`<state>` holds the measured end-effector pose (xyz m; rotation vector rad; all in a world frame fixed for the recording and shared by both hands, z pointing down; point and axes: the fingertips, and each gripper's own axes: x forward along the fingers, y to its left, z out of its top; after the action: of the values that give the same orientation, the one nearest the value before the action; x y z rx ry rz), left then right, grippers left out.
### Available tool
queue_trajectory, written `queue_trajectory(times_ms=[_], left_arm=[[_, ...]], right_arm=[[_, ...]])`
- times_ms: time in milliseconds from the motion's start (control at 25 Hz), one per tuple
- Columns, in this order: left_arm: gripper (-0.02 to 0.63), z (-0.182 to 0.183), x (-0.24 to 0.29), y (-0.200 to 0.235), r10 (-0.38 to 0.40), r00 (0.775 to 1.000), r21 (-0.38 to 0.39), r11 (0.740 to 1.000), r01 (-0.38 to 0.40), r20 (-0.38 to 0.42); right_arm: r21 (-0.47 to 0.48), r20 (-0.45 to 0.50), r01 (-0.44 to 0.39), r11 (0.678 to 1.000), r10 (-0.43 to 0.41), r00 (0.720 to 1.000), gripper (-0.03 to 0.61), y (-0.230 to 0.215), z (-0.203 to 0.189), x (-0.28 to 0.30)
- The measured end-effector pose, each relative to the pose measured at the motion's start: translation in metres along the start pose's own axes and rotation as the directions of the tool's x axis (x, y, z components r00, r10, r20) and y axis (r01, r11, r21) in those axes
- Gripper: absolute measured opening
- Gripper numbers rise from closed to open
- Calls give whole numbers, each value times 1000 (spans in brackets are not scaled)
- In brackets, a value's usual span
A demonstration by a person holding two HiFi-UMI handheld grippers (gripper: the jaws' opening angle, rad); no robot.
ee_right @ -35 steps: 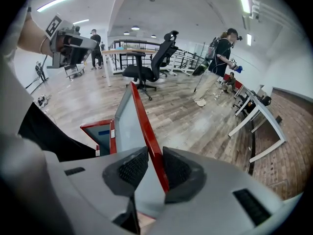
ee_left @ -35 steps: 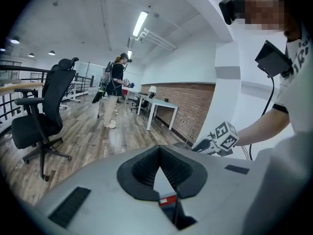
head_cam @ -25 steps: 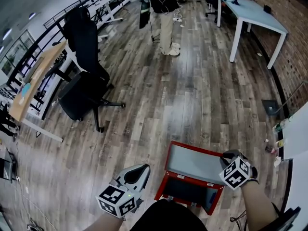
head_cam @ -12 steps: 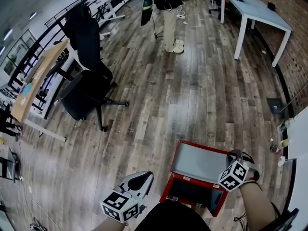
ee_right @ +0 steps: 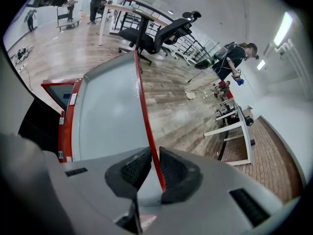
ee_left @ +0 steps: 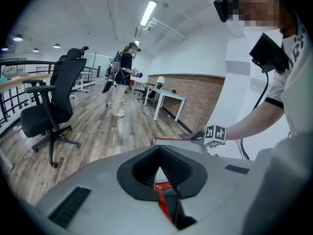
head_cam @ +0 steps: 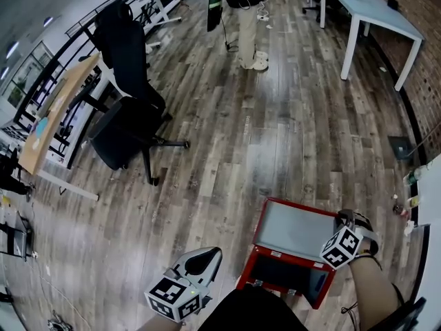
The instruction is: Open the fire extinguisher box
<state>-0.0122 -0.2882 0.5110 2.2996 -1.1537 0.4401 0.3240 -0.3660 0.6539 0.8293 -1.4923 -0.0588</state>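
The box (head_cam: 279,276) lies on the wood floor (head_cam: 227,150) at the person's feet, its lid (head_cam: 296,229) already swung up and away from the red body. The right gripper (ee_right: 151,168) has its fingers clamped on the lid's thin red rim (ee_right: 142,97) at the free edge, opposite the side where lid meets body. They have just been closing, with that rim between them. The left gripper (ee_left: 159,155) hangs beside the box, well apart from it, with its fingers closed together on nothing.

The box looks like painted sheet metal, so it should be stiff, and the lid should be fairly light on its hinges. The rim is narrow and probably slick, so a pinch may slip if the pull goes sideways rather than along the swing. The free edge is the sensible hold because it gives the most leverage. The grey panel (ee_right: 107,111) may be glazing or thin plastic and is best left unpressed. The body could slide on the smooth floor.
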Motion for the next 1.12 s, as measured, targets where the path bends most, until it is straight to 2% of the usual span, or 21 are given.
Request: queue_trajectory(times_ms=[240, 360, 480, 720, 1120], left_arm=[[6, 0, 1, 2, -7, 1000, -7, 1000, 7, 2], [6, 3, 2, 1, -14, 1000, -2, 1000, 14, 6], [6, 5, 1, -1, -23, 1000, 6, 1000, 23, 10], [6, 5, -6, 1, -20, 1000, 13, 1000, 20, 21], [6, 11, -23, -7, -23, 999, 37, 999, 21, 46]], right_arm=[[-11, 15, 29, 1000, -29, 999, 54, 1, 2, -4], [27, 42, 2, 1000, -3, 999, 55, 1, 3, -6], [13, 46, -8, 1000, 8, 999, 55, 1, 4, -9], [-18, 46, 16, 1000, -16, 999, 55, 5, 3, -19], [-2, 48, 50, 999, -50, 998, 58, 3, -2, -42]])
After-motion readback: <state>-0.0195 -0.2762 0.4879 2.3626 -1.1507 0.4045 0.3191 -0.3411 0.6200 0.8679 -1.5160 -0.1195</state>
